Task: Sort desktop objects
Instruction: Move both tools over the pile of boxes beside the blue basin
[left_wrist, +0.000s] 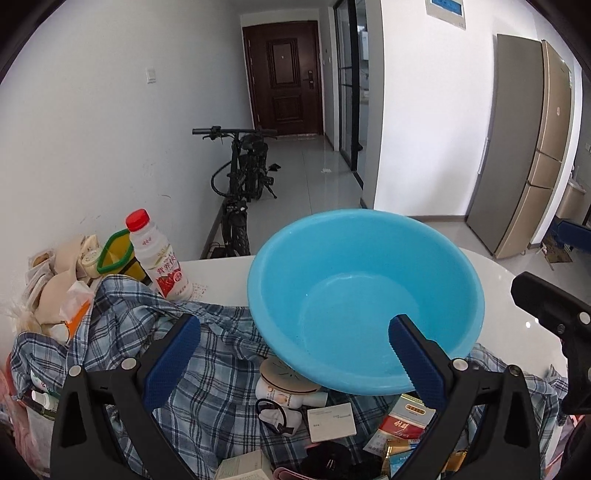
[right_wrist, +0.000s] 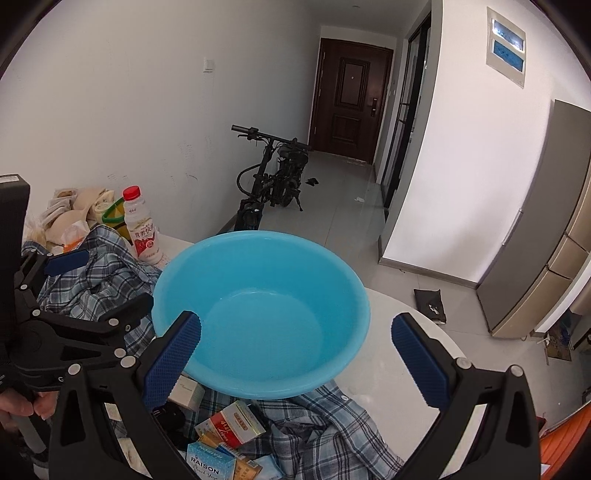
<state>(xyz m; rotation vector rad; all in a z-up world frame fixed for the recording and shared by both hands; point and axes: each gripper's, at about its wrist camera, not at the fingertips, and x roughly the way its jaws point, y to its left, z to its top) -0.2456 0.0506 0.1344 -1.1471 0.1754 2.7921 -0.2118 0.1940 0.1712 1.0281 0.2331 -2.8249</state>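
Hovering over the clutter, I see both my left gripper (left_wrist: 295, 347) and right gripper (right_wrist: 295, 347) spread wide, empty; the blue basin (left_wrist: 365, 295) rests on the plaid shirt (left_wrist: 207, 373) atop the white table (right_wrist: 391, 373).

Bare white table (right_wrist: 399, 317) right of the blue basin (right_wrist: 258, 295) lies open; plaid shirt (left_wrist: 207, 369) and boxes crowd the rest.

Soft daylight is filling the room evenly, casting faint shadows. Glare is shining off the white table (left_wrist: 517, 295) and the tiled floor (right_wrist: 351, 206). Both fisheye views are staying sharp, bending walls outward and darkening at the corners
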